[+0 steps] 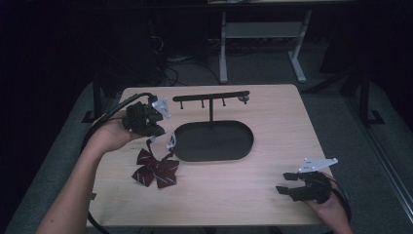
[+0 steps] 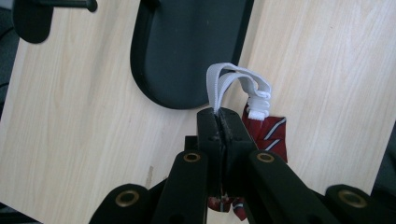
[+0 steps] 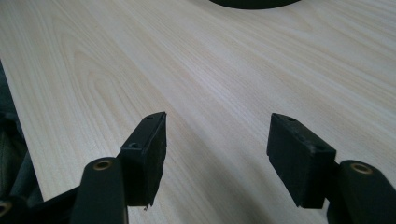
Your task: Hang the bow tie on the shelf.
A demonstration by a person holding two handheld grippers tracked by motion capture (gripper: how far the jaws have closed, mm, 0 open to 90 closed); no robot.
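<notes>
We see the left gripper (image 2: 219,116) near the desk's (image 1: 272,122) left edge, its jaws pinching the white strap (image 2: 233,81) of a red striped bow tie (image 1: 157,170). The strap loops up past the jaw tips, its clasp (image 2: 258,106) just beside them. In the high view the tie lies on the desk in front of the black stand's oval base (image 1: 214,141) — toward the near left corner. The right gripper (image 1: 286,185) rests near the near right corner, jaws spread over bare wood — nothing between them.
</notes>
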